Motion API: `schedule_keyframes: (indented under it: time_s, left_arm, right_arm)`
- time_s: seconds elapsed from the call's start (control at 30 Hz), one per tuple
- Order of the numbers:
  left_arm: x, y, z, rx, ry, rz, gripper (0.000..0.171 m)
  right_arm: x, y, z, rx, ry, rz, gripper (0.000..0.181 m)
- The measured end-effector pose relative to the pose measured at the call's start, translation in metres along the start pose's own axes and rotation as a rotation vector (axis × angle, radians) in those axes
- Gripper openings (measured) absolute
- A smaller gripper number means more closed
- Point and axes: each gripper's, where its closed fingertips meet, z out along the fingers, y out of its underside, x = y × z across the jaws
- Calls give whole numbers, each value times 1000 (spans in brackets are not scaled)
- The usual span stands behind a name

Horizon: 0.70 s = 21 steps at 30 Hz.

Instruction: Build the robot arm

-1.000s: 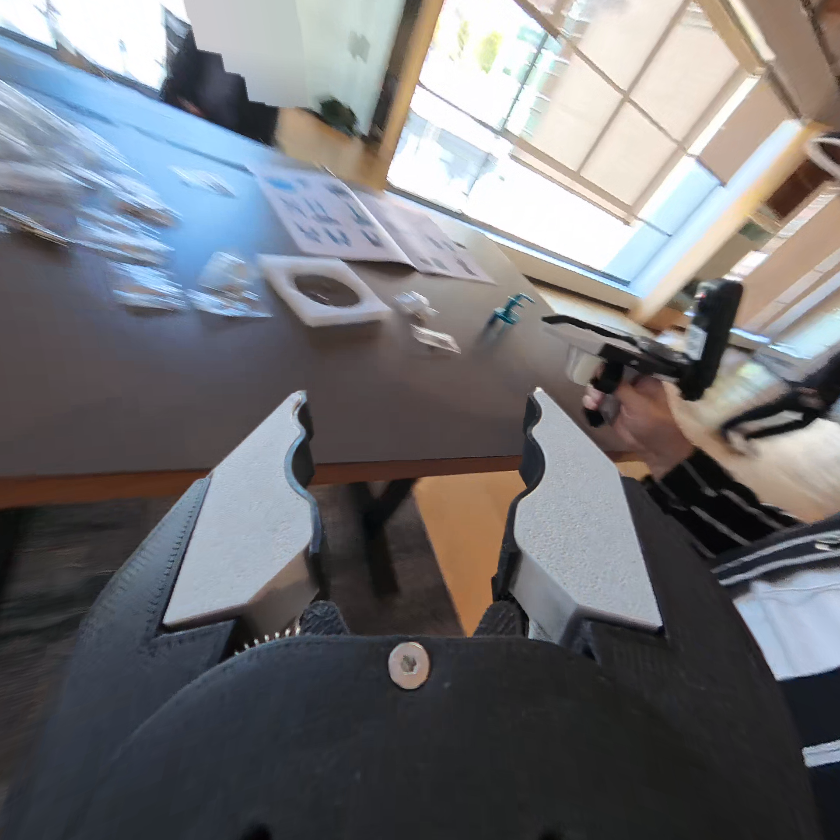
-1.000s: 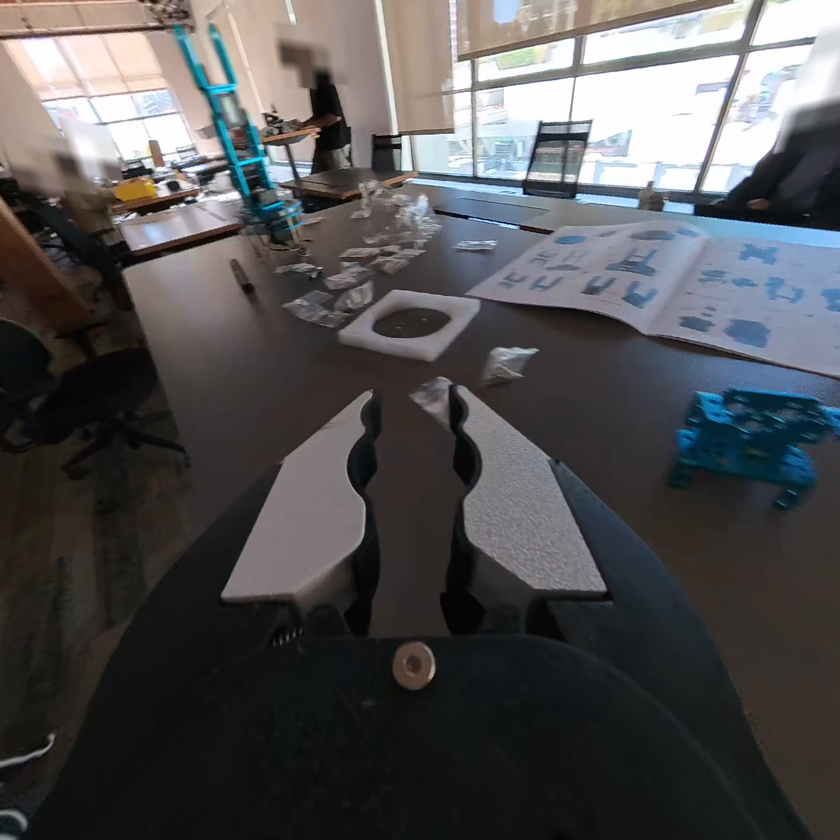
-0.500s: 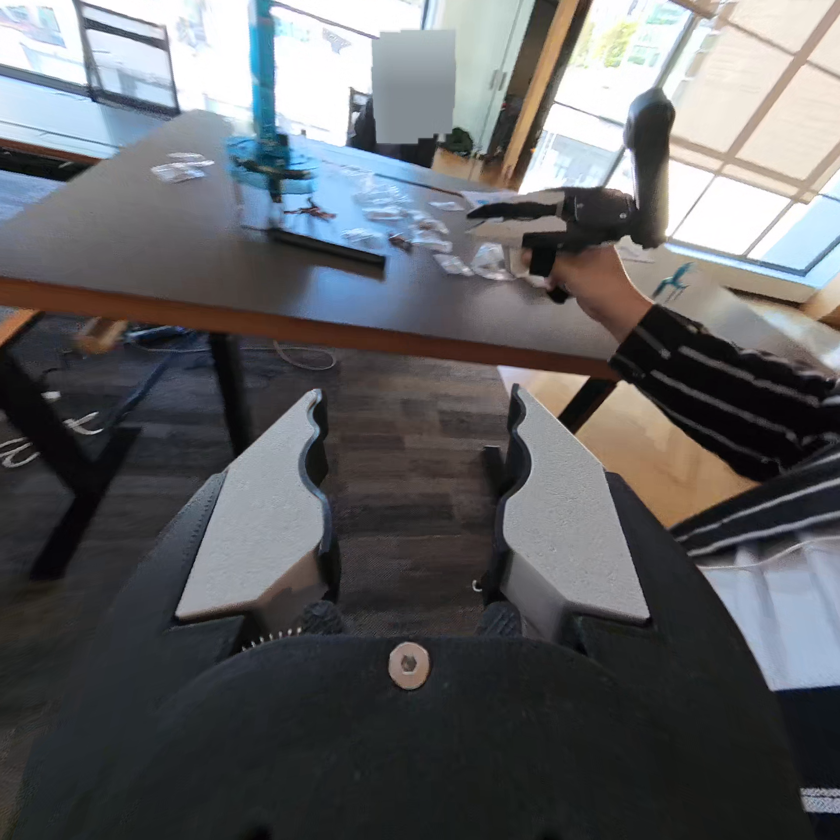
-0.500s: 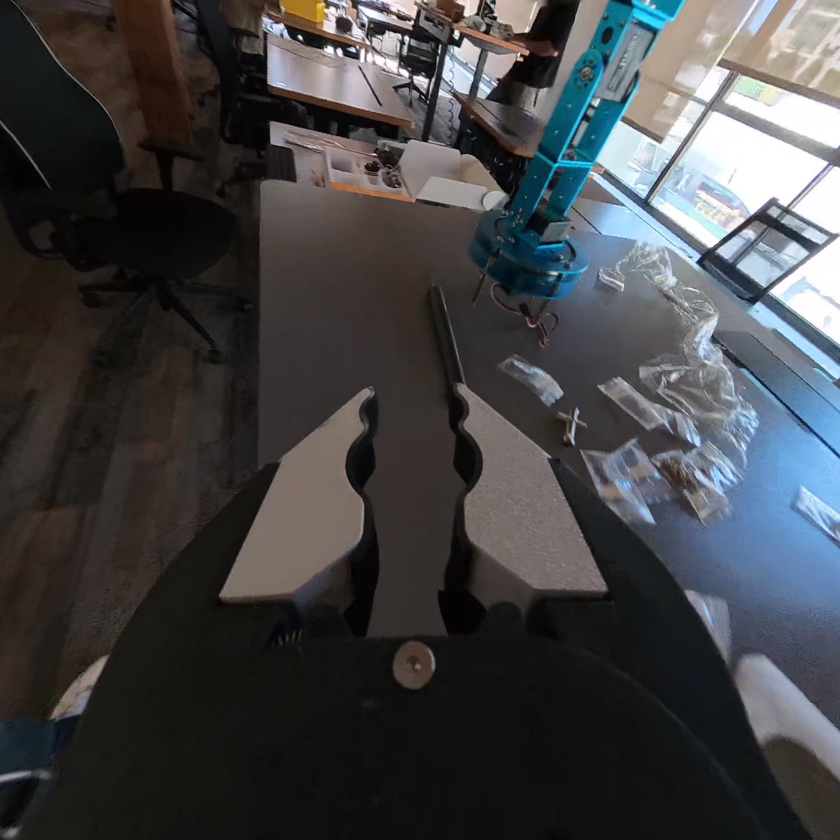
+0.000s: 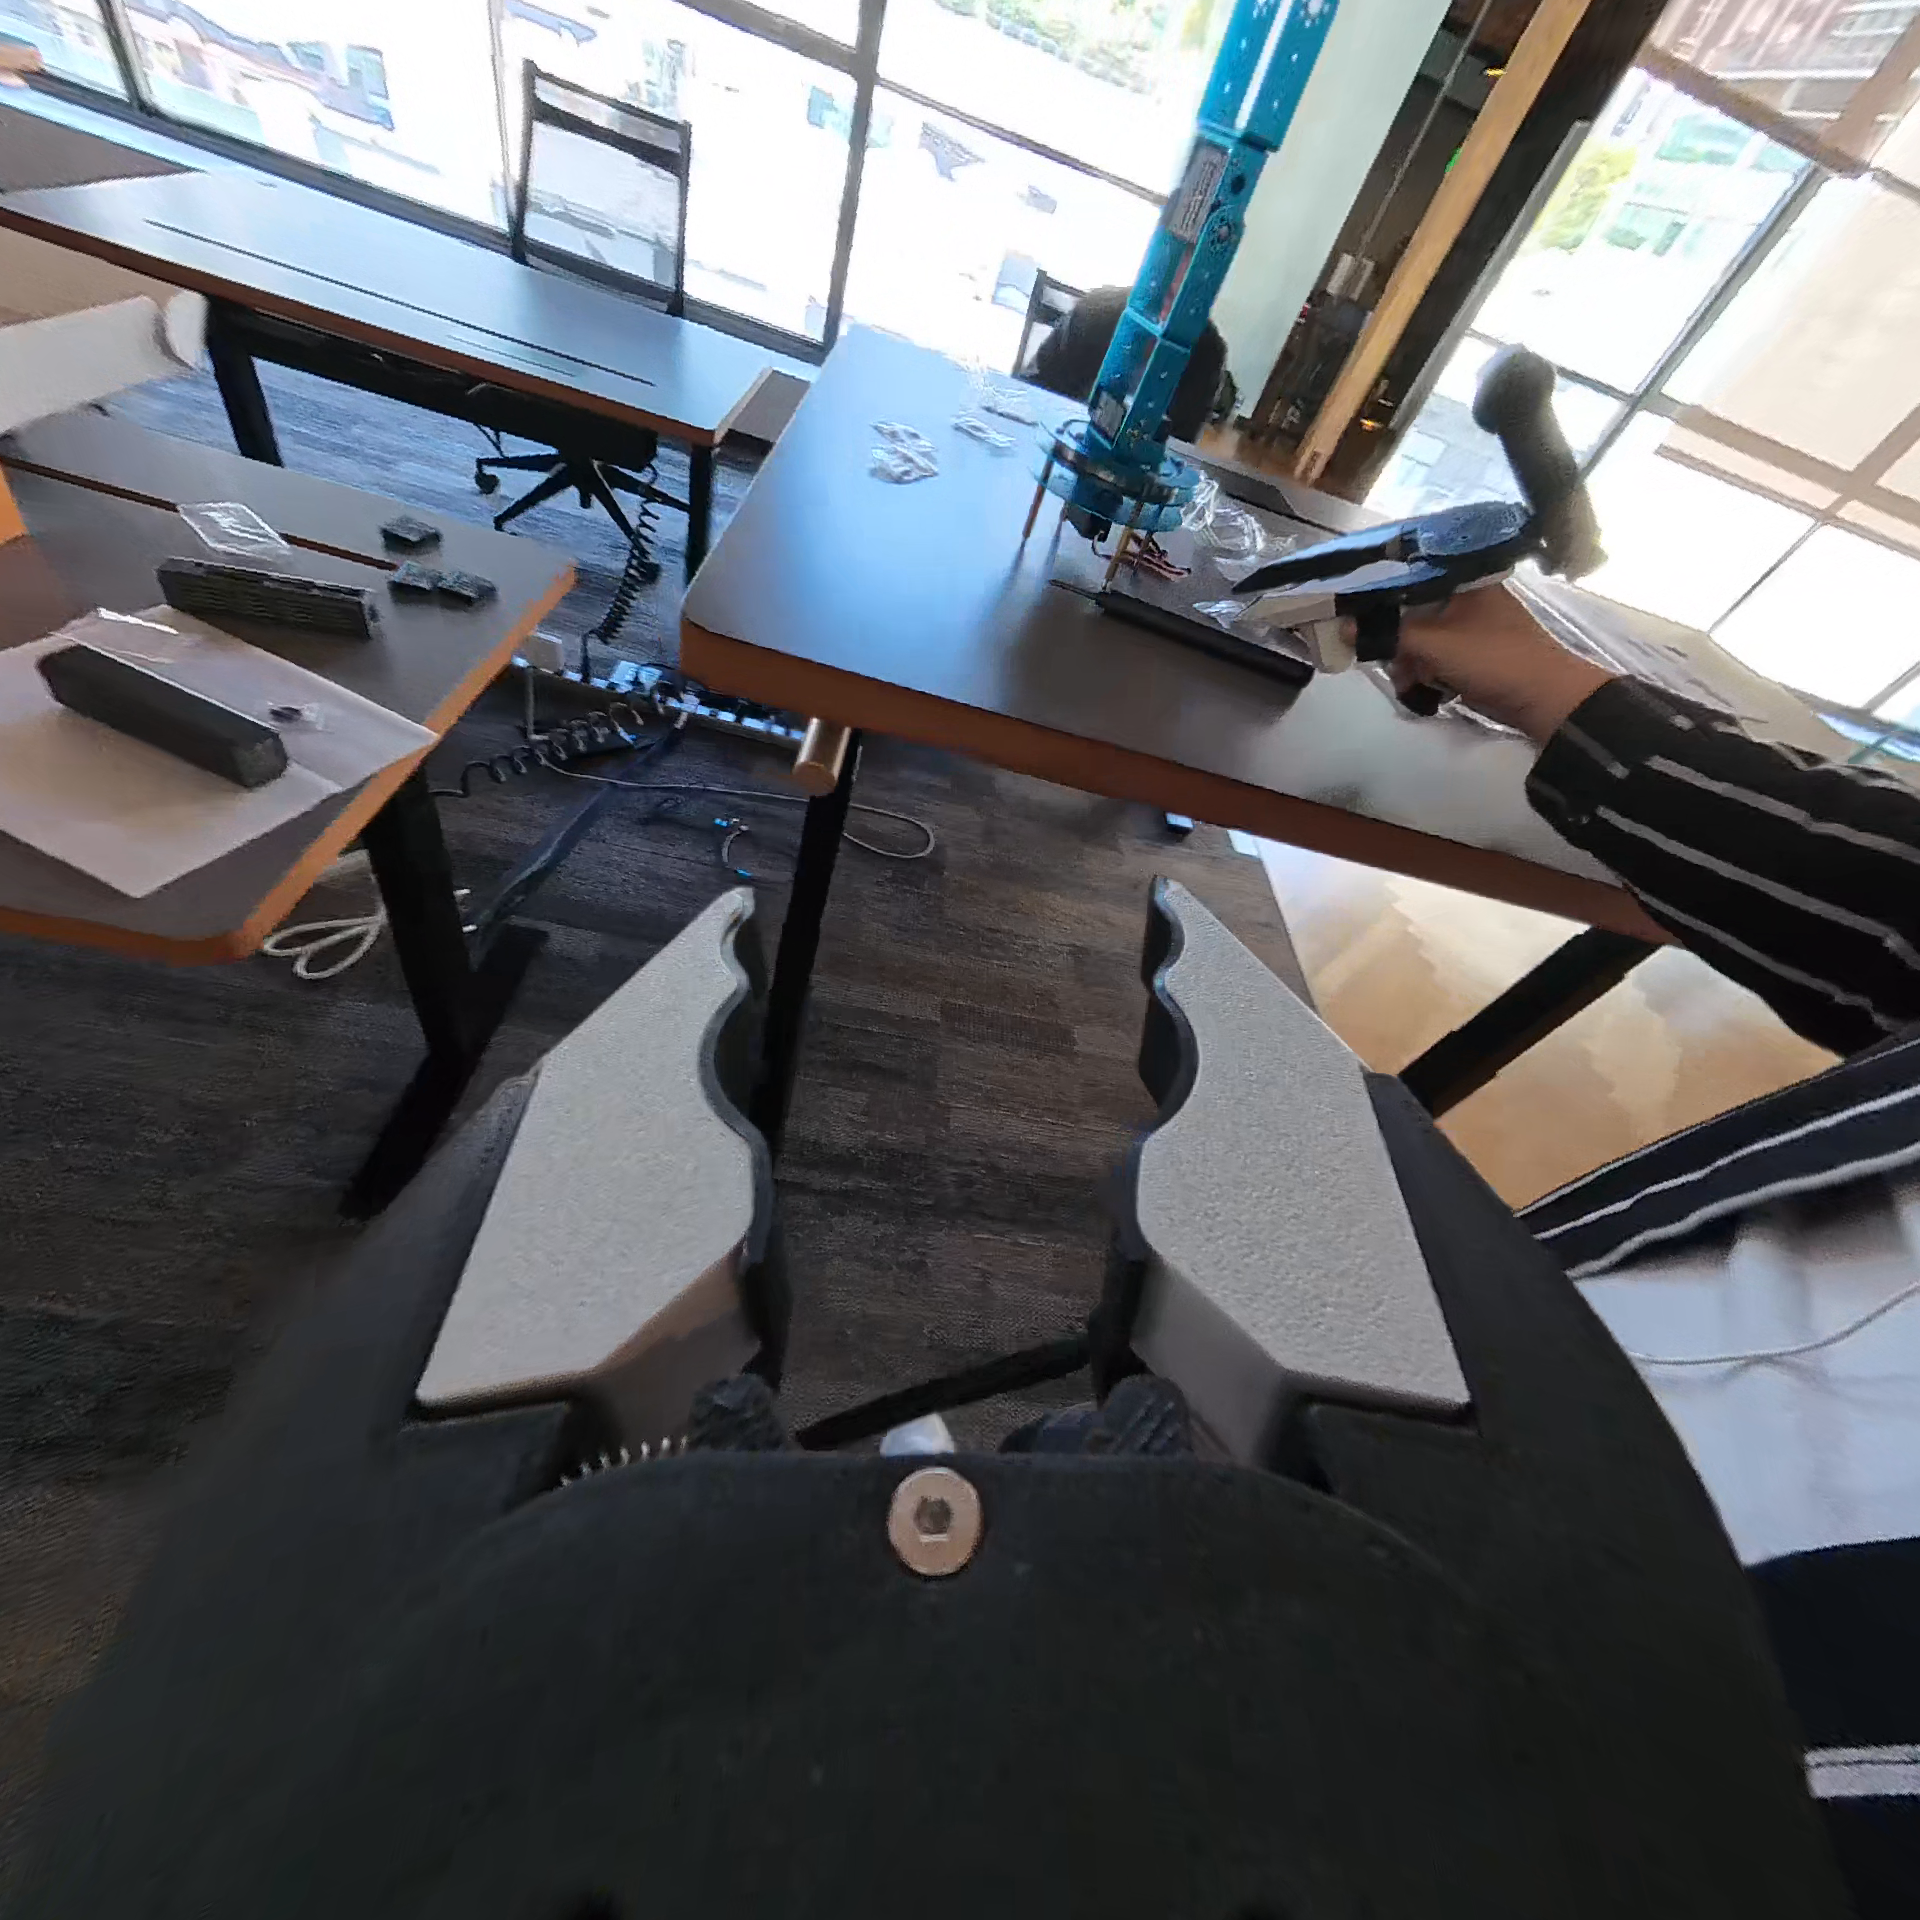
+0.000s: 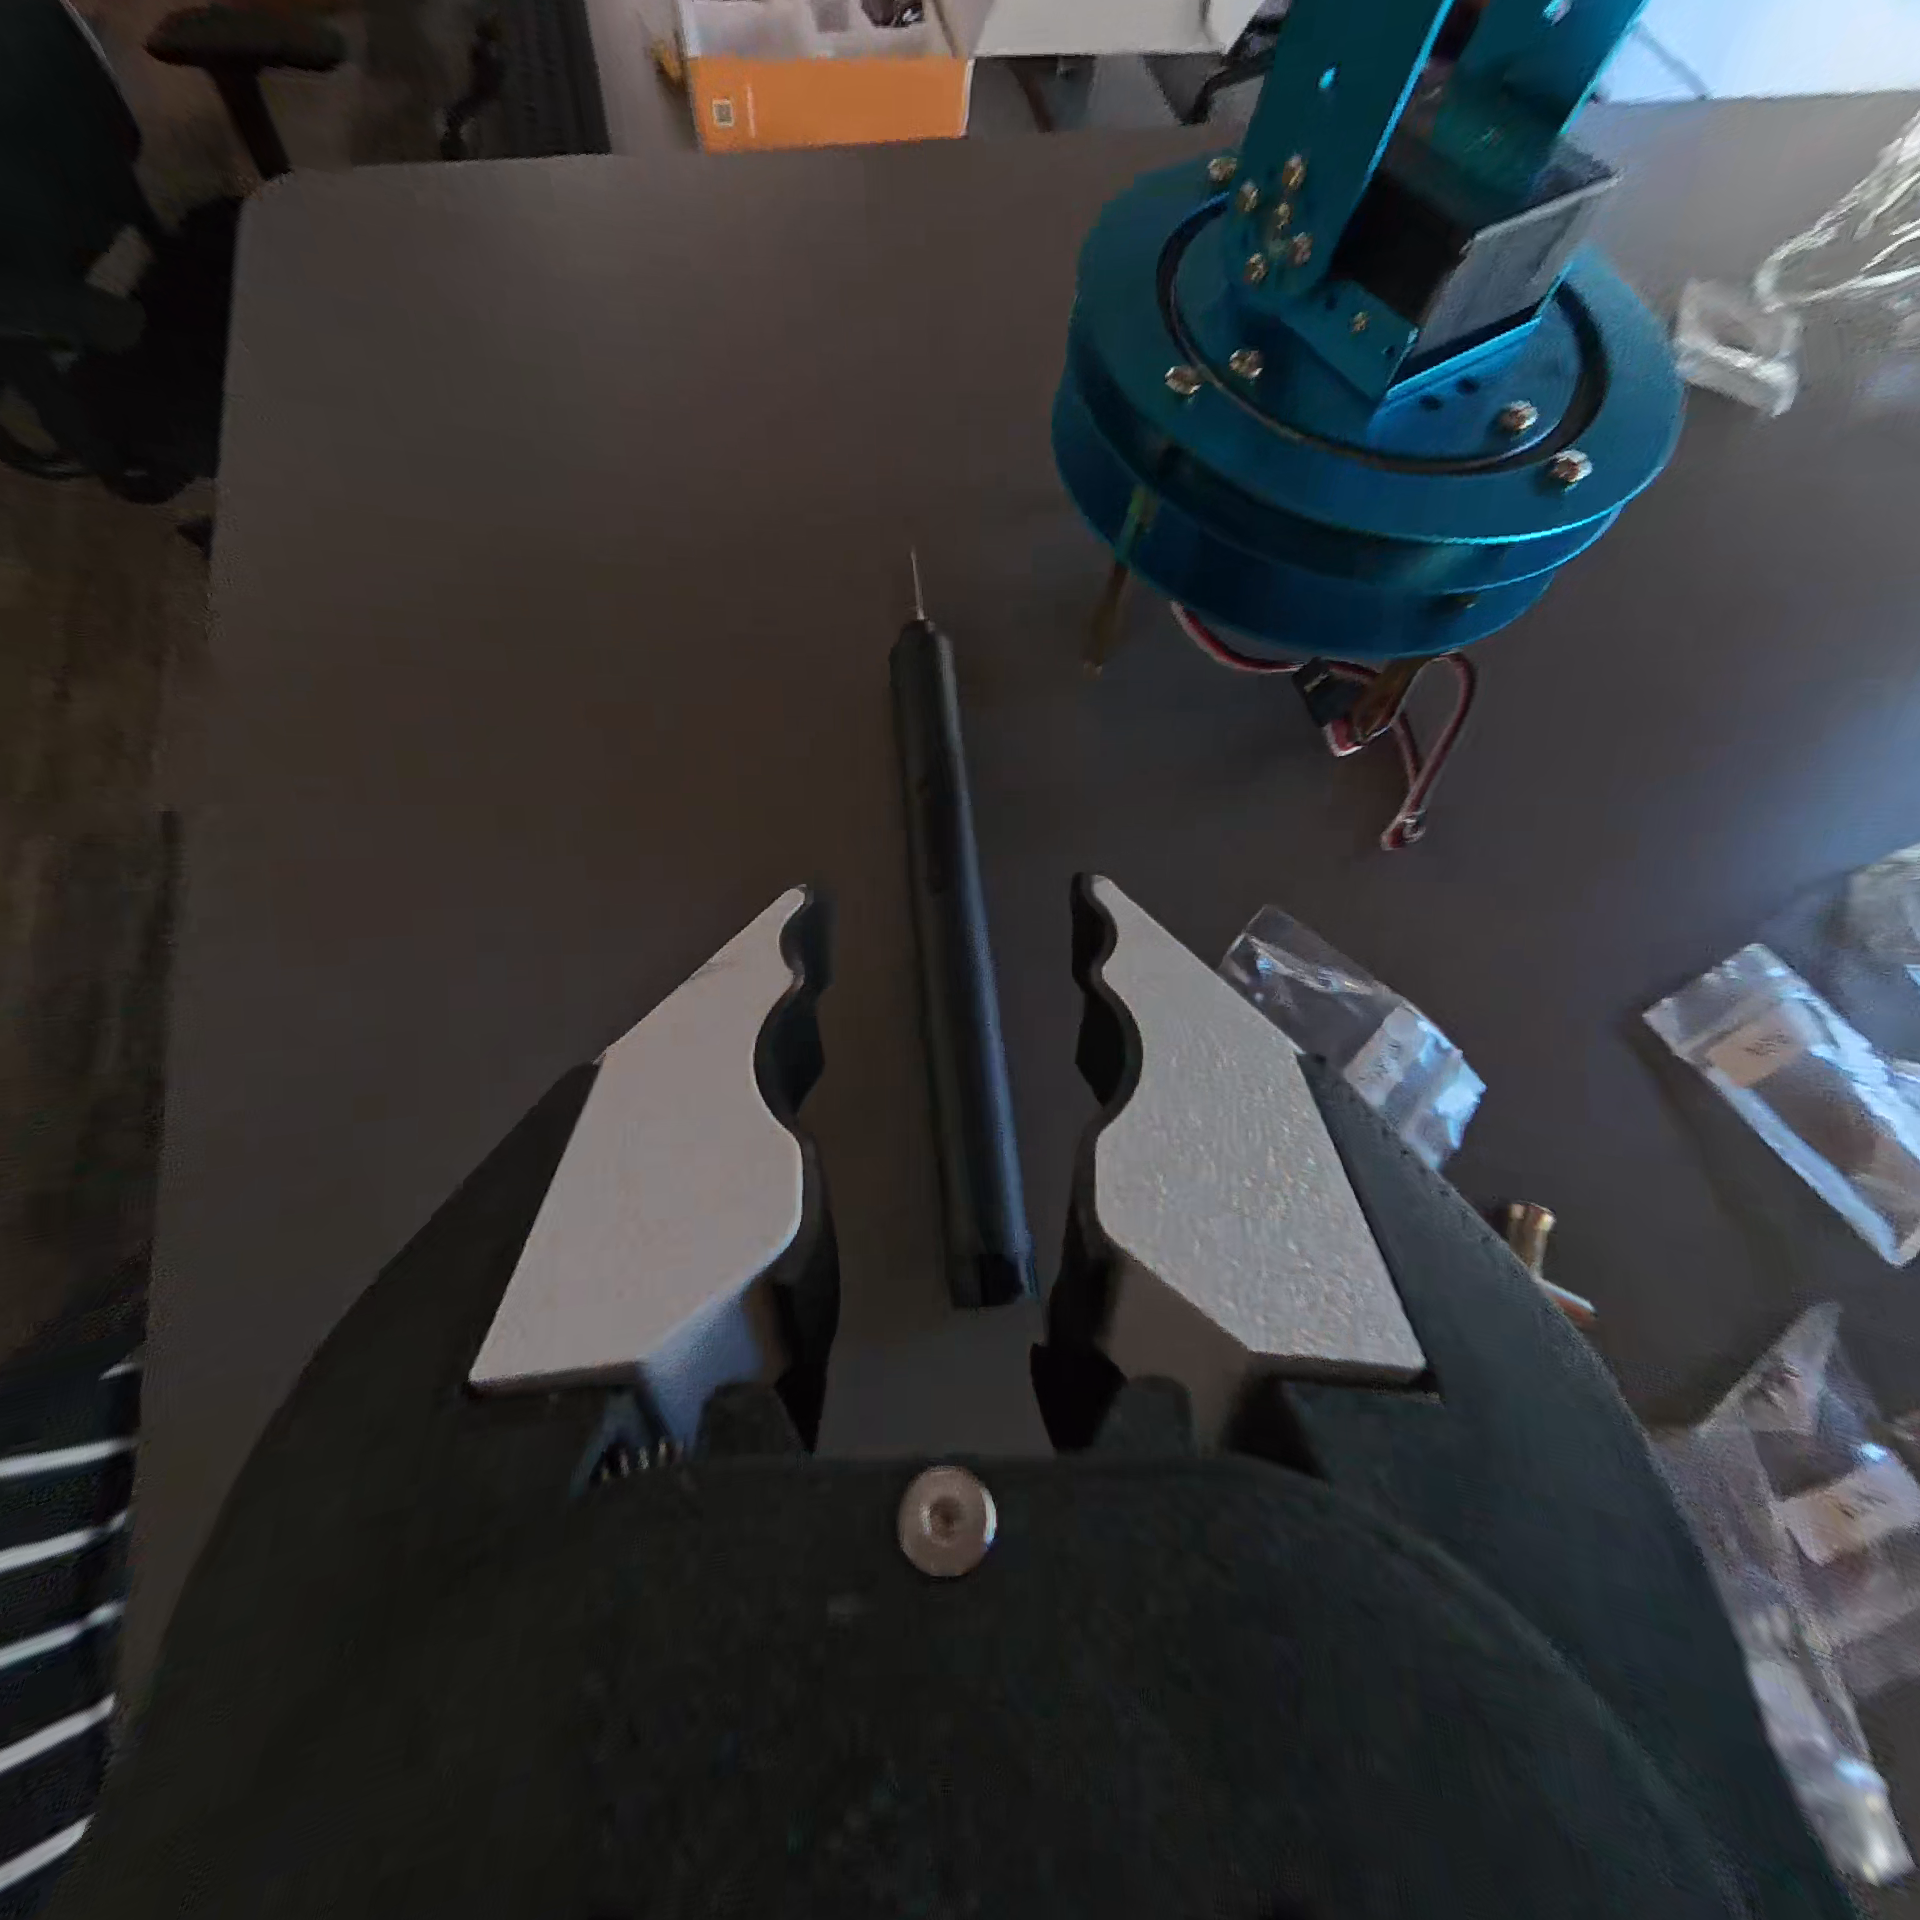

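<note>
Fingers of the right gripper (image 6: 940, 894) stand spread, pinching nothing, and we see them straddle the rear half of a slim black screwdriver (image 6: 951, 966) that lies flat on the dark tabletop (image 6: 540, 499). Neither finger looks to touch it; contact we cannot tell for certain. Its fine bit points to 12 o'clock. We judge this a hover over the tool, jaws lined along its length.

At 1 o'clock from the tool stands a blue robot-arm base (image 6: 1361, 416) on thin legs, red and white wires (image 6: 1392, 748) trailing under it. At 3 o'clock, just beside the right finger, lie clear plastic parts bags (image 6: 1351, 1029), with a small brass fitting (image 6: 1527, 1231) at 4 o'clock.

Left gripper (image 5: 945, 914): fingers spread wide, empty, held off the tabletop's near edge with carpet floor (image 5: 987, 1039) beneath. From there we see the right gripper at 2 o'clock, gripped by a hand (image 5: 1486, 655) in a striped sleeve (image 5: 1714, 842).
</note>
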Motion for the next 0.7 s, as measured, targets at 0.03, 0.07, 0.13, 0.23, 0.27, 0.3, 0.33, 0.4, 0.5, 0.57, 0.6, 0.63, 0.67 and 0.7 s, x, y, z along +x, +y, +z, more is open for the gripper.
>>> schedule_keyframes:
  time_s: [0.03,0.07,0.13,0.23,0.27,0.3,0.33,0.4,0.5,0.57,0.6,0.63,0.67,0.7]
  left_arm:
    - [-6,-2,11,-12,18,-8,72]
    - [-11,-5,23,-23,35,-10,72]
    - [-17,-18,48,-26,74,-9,70]
    - [-19,-40,89,-26,155,-13,68]
    - [-19,-44,104,-38,183,-5,68]
    - [-20,-46,120,-56,206,9,67]
    - [-21,-47,135,-69,225,26,67]
    - [-19,-47,168,-87,278,27,63]
    - [2,-40,215,-164,442,-21,61]
    - [11,-28,244,-240,515,25,62]
    - [13,-21,258,-271,544,59,62]
    - [17,-16,270,-294,582,88,62]
    - [20,-13,282,-304,622,121,62]
    - [23,-10,294,-303,657,172,61]
  right_arm:
    - [-2,3,3,-11,-25,13,48]
    - [-6,7,6,-31,-57,21,46]
    - [-10,18,11,-90,-86,23,45]
    - [-10,26,15,-133,-59,-12,41]
    - [-8,26,15,-135,-47,-7,36]
    - [-7,26,16,-133,-47,0,31]
    - [-7,26,16,-135,-54,14,18]
    - [-10,26,15,-145,-66,60,18]
    - [-16,23,13,-173,19,-88,17]
    - [-20,17,11,-205,124,-282,17]
    - [-22,13,10,-219,175,-383,17]
    - [-25,8,10,-229,221,-480,17]
    - [-29,2,10,-233,263,-565,16]
    - [-34,-3,11,-239,293,-636,17]
